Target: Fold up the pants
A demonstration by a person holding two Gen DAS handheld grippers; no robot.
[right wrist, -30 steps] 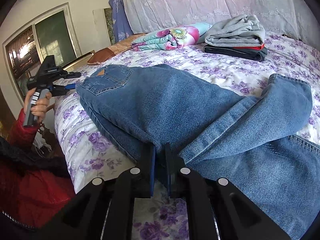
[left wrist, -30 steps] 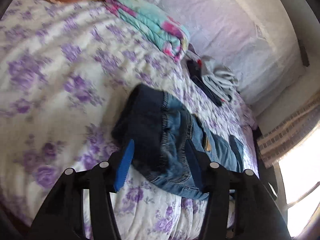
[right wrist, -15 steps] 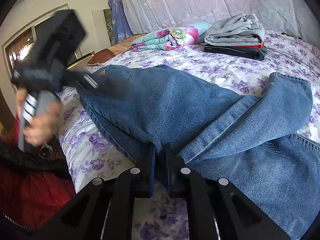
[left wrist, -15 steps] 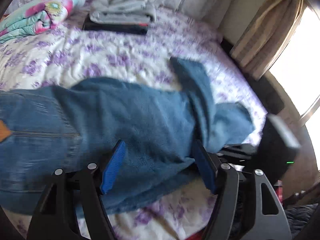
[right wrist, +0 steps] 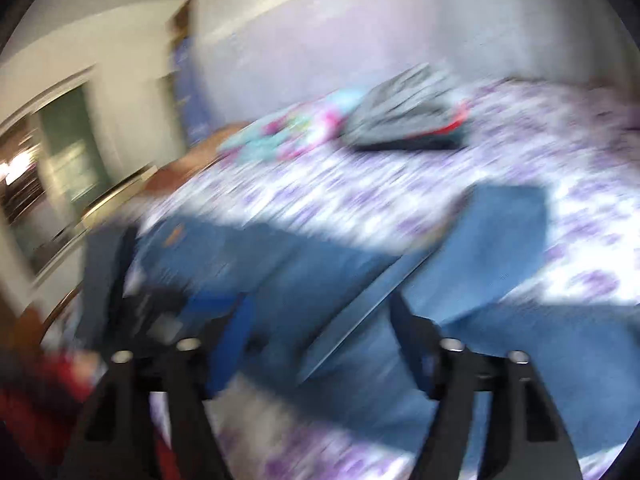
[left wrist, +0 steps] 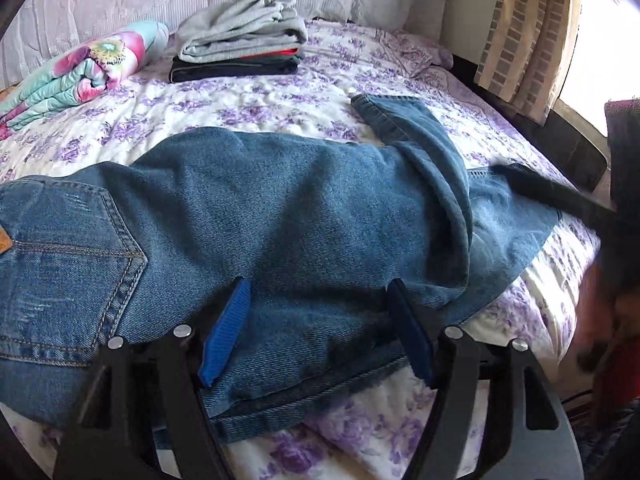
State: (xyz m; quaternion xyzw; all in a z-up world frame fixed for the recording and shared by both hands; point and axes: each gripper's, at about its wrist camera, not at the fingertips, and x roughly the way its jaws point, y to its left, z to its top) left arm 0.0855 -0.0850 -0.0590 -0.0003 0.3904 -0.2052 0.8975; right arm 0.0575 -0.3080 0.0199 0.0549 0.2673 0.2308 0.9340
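Blue jeans [left wrist: 280, 208] lie across the floral bedspread [left wrist: 248, 100], waist and back pocket at the left, one leg end folded back toward the bed's middle at the right. My left gripper [left wrist: 316, 330] is open, its blue pads [left wrist: 226, 330] straddling the jeans' near edge, holding nothing. The right wrist view is badly blurred. My right gripper [right wrist: 324, 344] is open above the jeans [right wrist: 360, 264] near their front edge. The right gripper also shows as a dark blur at the right edge of the left wrist view [left wrist: 560, 196].
A stack of folded grey, red and dark clothes [left wrist: 240, 40] and a folded flowered blanket [left wrist: 80, 68] lie at the back of the bed. A curtain [left wrist: 528, 28] and window are at the right. The bed edge is just below my grippers.
My right gripper has opened, let go of the jeans' edge and is moving fast. My left gripper has swung from the waist end over to the jeans' middle, still open.
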